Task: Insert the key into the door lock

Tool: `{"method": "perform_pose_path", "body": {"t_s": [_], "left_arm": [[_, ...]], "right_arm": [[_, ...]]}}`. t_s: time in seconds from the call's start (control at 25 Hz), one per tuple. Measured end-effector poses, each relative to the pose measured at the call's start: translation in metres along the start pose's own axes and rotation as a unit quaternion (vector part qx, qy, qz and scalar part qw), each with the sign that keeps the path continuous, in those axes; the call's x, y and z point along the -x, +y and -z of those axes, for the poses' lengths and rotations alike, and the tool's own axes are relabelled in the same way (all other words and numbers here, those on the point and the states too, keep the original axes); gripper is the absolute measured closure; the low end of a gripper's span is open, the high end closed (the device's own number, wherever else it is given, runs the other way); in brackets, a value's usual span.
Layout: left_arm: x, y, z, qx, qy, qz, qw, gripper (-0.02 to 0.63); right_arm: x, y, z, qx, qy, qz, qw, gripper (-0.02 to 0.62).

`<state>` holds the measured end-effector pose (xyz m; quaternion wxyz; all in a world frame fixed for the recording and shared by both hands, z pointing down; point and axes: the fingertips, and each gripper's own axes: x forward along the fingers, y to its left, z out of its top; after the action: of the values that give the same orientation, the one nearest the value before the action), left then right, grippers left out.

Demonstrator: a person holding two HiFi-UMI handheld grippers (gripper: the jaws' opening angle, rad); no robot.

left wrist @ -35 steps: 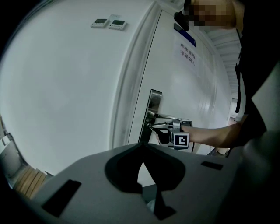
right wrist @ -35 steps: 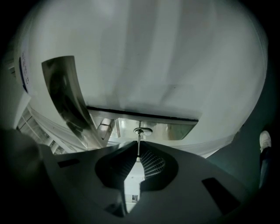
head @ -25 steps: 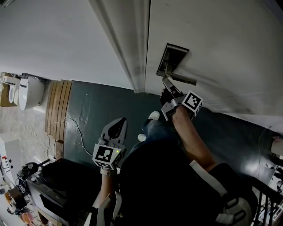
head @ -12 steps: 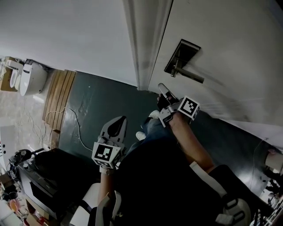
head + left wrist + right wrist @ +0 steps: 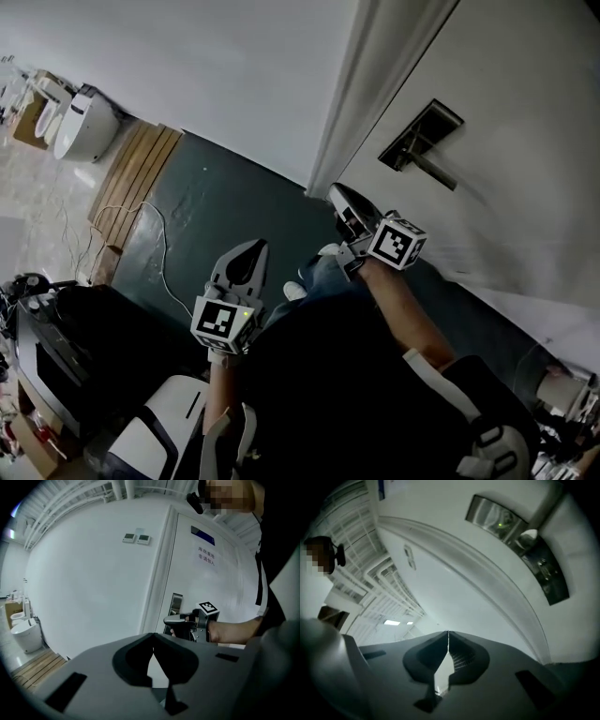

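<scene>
Broadly, white door (image 5: pixel 525 84) fills the space ahead of and above the right gripper (image 5: pixel 342 199), with the pale door frame (image 5: pixel 375 84) running just to that gripper's left and plain wall (image 5: pixel 187 66) beyond it. Dark floor (image 5: pixel 216 206) lies below both tools. Left gripper (image 5: pixel 251 246) hangs low and well back from the door, down and left of the right one. It points roughly at the frame. Its own view shows the jaws closed tip to tip with nothing between them, so it reads as parked out of the way, idle. Right gripper is raised on an outstretched forearm, its marker cube (image 5: pixel 396 242) toward the person and its nose aimed up at the door. That posture suits the working tool for a lock at this height. The lock plate (image 5: pixel 427 131) sits ahead of and above its tip, near but clearly apart, no contact. The lever handle (image 5: pixel 436 171) juts from the plate toward the gripper's right. In the right gripper view the jaws meet at the tips, and only a narrow slit is open lower down. The key cannot be made out: none shows between those jaws, and the plate's lower part is too dim to say whether one sits in the keyway. Judgement: no insertion is under way at this instant, since the gripper stands off the lock.
</scene>
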<state>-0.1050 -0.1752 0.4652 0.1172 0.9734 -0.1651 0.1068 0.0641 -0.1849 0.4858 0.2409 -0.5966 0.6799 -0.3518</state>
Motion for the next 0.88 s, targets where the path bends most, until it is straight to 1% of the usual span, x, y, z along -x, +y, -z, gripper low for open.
{"method": "perform_pose_path", "body": {"t_s": [0.08, 0.16, 0.28, 0.44, 0.6, 0.76, 0.88], "left_arm": [[0.011, 0.005, 0.0, -0.002, -0.012, -0.012, 0.9999, 0.597], [0.025, 0.011, -0.002, -0.001, -0.02, -0.025, 0.9995, 0.597], [0.045, 0.018, -0.003, 0.002, -0.029, -0.042, 0.9987, 0.597], [0.061, 0.029, -0.006, 0.002, -0.04, -0.068, 0.9969, 0.597], [0.077, 0.035, -0.012, 0.003, -0.052, -0.091, 0.9945, 0.597], [0.1, 0.04, -0.022, 0.003, -0.061, -0.117, 0.9913, 0.597], [0.114, 0.048, -0.024, -0.011, -0.081, -0.133, 0.9878, 0.597]], "right_arm": [[-0.006, 0.021, 0.005, 0.049, 0.018, -0.015, 0.999, 0.578], [-0.01, 0.045, 0.012, 0.102, 0.034, -0.03, 0.994, 0.578], [-0.015, 0.078, 0.023, 0.175, 0.051, -0.051, 0.982, 0.578], [-0.024, 0.107, 0.036, 0.238, 0.069, -0.085, 0.965, 0.578], [-0.025, 0.133, 0.046, 0.309, 0.084, -0.112, 0.941, 0.578], [-0.025, 0.165, 0.059, 0.369, 0.096, -0.139, 0.914, 0.578], [-0.026, 0.185, 0.067, 0.413, 0.099, -0.158, 0.892, 0.578]]}}
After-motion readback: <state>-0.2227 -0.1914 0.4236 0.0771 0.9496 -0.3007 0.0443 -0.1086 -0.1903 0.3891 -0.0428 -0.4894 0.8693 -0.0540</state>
